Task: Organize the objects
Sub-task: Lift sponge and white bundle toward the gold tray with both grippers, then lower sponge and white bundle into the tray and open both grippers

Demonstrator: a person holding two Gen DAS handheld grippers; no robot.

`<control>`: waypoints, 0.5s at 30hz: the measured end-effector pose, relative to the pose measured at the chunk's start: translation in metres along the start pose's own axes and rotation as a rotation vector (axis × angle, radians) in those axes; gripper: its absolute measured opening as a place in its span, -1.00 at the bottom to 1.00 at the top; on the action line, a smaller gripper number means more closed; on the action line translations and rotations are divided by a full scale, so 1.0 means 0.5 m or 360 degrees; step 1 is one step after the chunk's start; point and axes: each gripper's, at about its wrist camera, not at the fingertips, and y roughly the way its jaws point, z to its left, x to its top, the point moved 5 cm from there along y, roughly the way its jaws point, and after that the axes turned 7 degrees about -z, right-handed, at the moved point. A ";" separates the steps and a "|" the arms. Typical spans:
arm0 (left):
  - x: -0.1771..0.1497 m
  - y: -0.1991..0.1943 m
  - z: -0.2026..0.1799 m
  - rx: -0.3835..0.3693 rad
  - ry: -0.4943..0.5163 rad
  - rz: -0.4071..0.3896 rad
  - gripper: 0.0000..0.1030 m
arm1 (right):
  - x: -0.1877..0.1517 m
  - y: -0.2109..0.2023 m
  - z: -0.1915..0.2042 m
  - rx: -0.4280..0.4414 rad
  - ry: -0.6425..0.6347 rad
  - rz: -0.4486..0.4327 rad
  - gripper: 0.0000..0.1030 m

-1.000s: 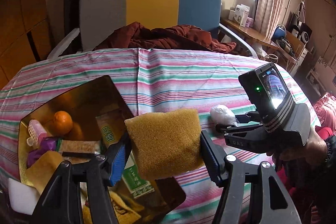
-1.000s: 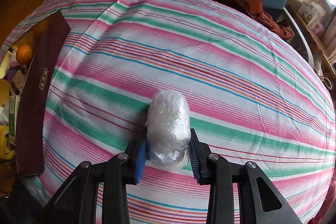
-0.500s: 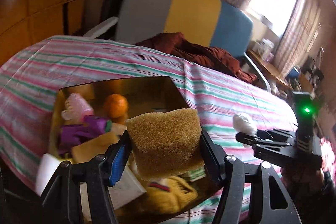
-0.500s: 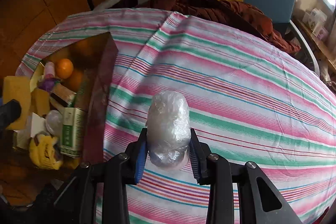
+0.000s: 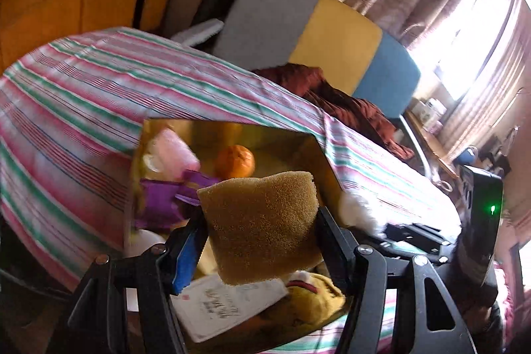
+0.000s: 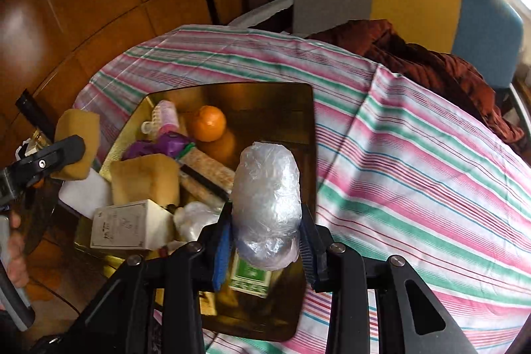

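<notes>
A table covered by a pink, green and white striped cloth [image 6: 415,155] is seen, with a multicoloured chair behind it. On the cloth, near the table's left edge, stands the landmark: a shallow gold-lined tray with dark rim [image 6: 308,121].

Inside the tray are found a tan sponge block [image 6: 144,178], a cream printed carton [image 6: 122,226], a green-labelled box [image 6: 249,276], a purple wrapper [image 6: 162,146], a pink ribbed bottle [image 6: 166,118] and an orange fruit [image 6: 207,123] at the far end.

The left gripper [image 5: 262,238] is pinched on a coarse brown sponge [image 5: 262,221], held above the tray's near left side. The right gripper [image 6: 265,238] is pressed together on a clear crumpled plastic-wrapped bundle [image 6: 267,201], held over the tray's near right portion.

The step in hand is judged to be transport of both items to the tray for deposit. The next move is judged to call for lowering each load into a free patch of the tray, the far right corner appearing least crowded, then spreading the jaws so neither item is dropped onto the rim.
</notes>
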 end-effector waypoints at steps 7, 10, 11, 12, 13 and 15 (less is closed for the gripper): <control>-0.005 0.071 -0.027 -0.0025 -0.0035 0.0075 0.37 | -0.026 0.012 0.038 0.0133 -0.0031 0.0026 -0.28; -0.018 0.099 -0.030 -0.0018 -0.0062 0.0141 0.46 | -0.036 0.027 0.033 0.0112 -0.0003 0.0044 -0.24; -0.022 0.104 -0.028 -0.0007 -0.0071 0.0150 0.52 | -0.036 0.031 0.032 0.0108 0.0007 0.0051 -0.24; -0.025 0.107 -0.026 0.0003 -0.0072 0.0155 0.57 | -0.039 0.034 0.031 0.0108 0.0017 0.0057 -0.24; -0.029 0.110 -0.024 0.0002 -0.0074 0.0161 0.58 | -0.041 0.035 0.031 0.0108 0.0021 0.0059 -0.24; -0.033 0.112 -0.019 -0.0003 -0.0086 0.0169 0.60 | -0.046 0.036 0.032 0.0123 0.0028 0.0054 -0.09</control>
